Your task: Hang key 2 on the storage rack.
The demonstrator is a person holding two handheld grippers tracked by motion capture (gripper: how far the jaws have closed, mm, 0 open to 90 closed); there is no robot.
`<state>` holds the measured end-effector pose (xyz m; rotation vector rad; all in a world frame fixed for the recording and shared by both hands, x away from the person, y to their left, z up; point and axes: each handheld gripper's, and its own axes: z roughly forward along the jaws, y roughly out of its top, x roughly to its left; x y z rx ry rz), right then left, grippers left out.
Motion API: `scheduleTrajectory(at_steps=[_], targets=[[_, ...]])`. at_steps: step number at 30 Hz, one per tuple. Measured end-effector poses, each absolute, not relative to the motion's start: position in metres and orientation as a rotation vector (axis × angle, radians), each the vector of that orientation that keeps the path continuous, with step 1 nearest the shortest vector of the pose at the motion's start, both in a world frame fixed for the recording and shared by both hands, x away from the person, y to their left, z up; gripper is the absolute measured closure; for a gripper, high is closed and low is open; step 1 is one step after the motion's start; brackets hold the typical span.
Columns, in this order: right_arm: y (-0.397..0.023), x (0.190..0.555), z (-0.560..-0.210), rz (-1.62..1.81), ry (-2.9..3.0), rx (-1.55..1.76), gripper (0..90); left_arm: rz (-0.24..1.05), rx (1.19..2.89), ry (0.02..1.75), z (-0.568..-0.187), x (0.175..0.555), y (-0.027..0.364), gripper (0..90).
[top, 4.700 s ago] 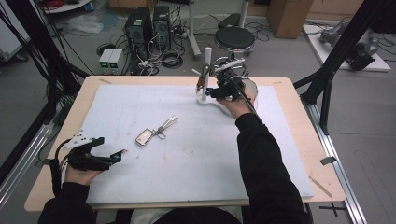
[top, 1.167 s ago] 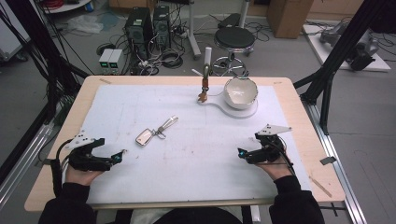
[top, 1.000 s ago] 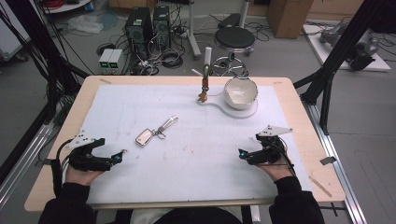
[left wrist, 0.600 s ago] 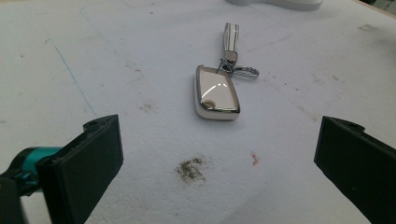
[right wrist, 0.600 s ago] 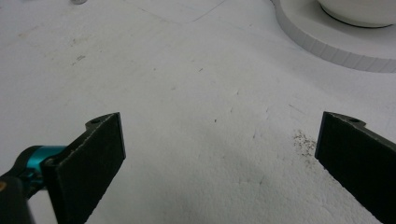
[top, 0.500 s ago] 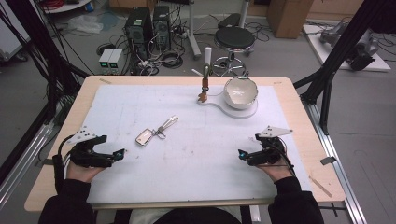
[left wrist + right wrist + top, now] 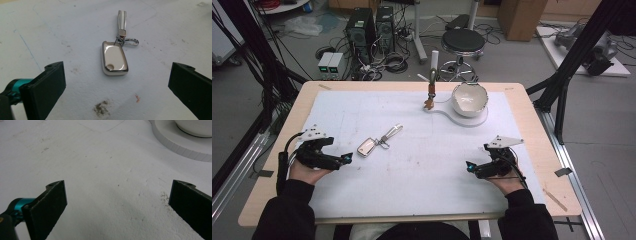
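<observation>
The left tongs (image 7: 346, 158) are resting near the left edge of the tabletop (image 7: 532, 130), held in the person's left hand (image 7: 307, 167), and their jaws are standing wide apart with nothing between them. They are pointing toward the key fob (image 7: 366, 147), which is lying flat on the white mat (image 7: 422, 165) just beyond the tips — near, but not touching. In the left gripper view the key fob (image 7: 114, 58) is sitting between the lines of the two jaws, with its ring and a slim strap (image 7: 122, 18) trailing away from the tongs. The right tongs (image 7: 469, 166) are resting on the mat at the right side, also spread wide and holding nothing — well apart from the fob. Farther back, a white bowl (image 7: 470, 98) is sitting on a round white stand (image 7: 462, 120), with a small brown-handled tool (image 7: 430, 95) upright just beside it.
</observation>
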<state>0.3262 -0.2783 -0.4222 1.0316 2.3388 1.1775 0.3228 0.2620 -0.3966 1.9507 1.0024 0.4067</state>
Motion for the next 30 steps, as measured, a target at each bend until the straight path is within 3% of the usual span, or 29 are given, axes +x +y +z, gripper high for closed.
scheduleTrajectory(at_steps=[30], targets=[[-0.278, 0.325, -0.423, 1.171, 2.341, 1.036, 0.8, 0.336, 2.136, 0.967, -0.394, 0.383, 0.211, 2.3]])
